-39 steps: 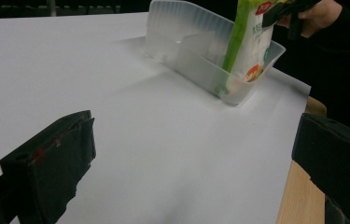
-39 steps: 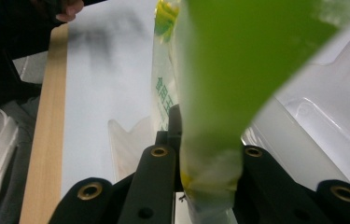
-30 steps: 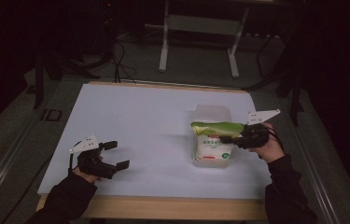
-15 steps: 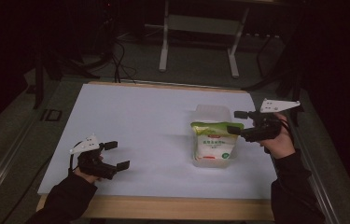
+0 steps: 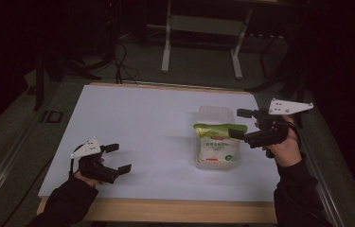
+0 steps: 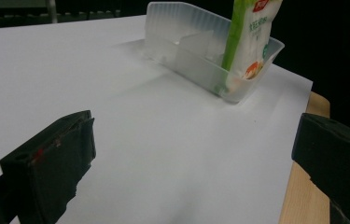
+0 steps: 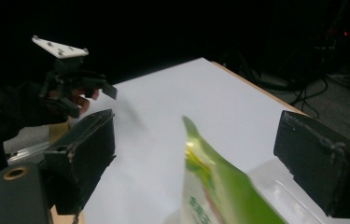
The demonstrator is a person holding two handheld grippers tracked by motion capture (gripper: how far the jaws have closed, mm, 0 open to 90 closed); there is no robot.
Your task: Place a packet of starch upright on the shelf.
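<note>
White paper covers our table (image 5: 132, 123). Our pouch (image 5: 218, 142) stands upright in the bin (image 5: 215, 116), at 9 o'clock from our right gripper (image 5: 237, 124), jaws spread, empty. Our left gripper (image 5: 117, 158), also spread, rests far off at 8 o'clock.

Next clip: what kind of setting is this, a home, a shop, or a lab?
Probably a dim lab or recording workspace: a wooden table under a white sheet, cables on the floor, and a metal stand behind.
</note>
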